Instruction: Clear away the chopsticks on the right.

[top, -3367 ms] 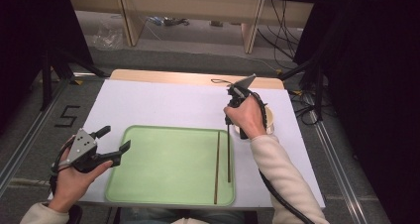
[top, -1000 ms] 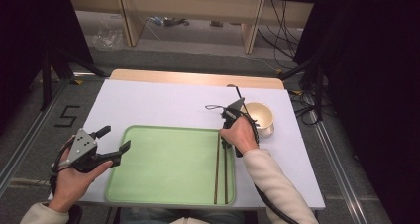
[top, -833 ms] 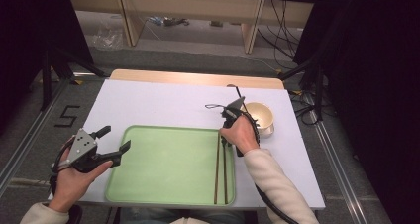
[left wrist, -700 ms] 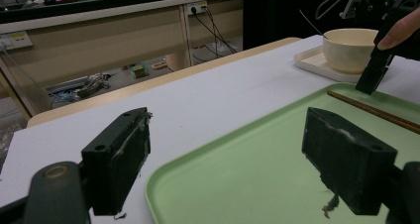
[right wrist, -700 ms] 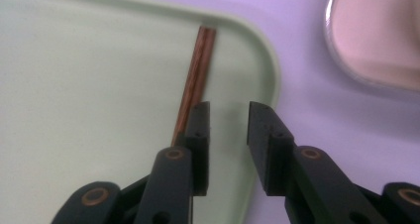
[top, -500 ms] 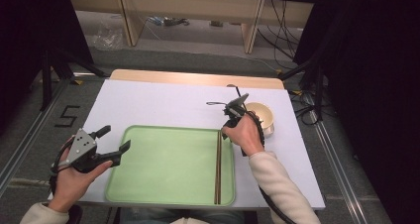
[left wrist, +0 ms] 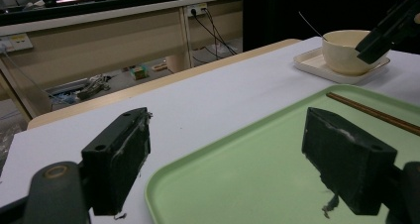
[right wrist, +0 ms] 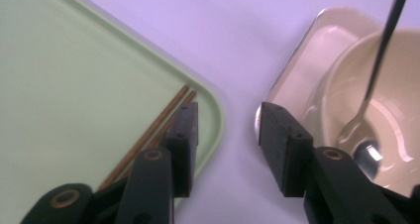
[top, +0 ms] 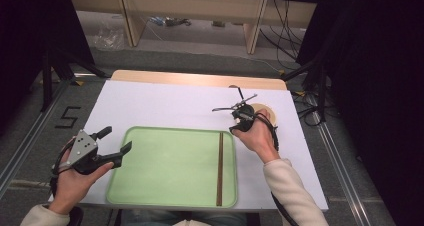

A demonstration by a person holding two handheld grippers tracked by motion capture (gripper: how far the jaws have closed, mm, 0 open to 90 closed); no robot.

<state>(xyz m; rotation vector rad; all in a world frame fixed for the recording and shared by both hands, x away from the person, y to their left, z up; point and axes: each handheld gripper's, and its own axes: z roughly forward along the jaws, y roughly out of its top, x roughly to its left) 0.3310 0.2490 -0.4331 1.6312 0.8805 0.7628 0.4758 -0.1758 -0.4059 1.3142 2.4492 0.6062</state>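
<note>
Brown wooden chopsticks (top: pixel 219 168) lie lengthwise along the pale green plastic tray's (top: pixel 165 171) right rim, just beside the right tongs (right wrist: pixel 225 135), whose jaws have just been opening with nothing between them, while the far-off left tongs (top: pixel 116 141) gape empty.

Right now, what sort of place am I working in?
Probably a lab recording bench, not a kitchen: a white-topped table carrying a pale green plastic tray, loose black cables on the floor behind, and black curtains alongside.
</note>
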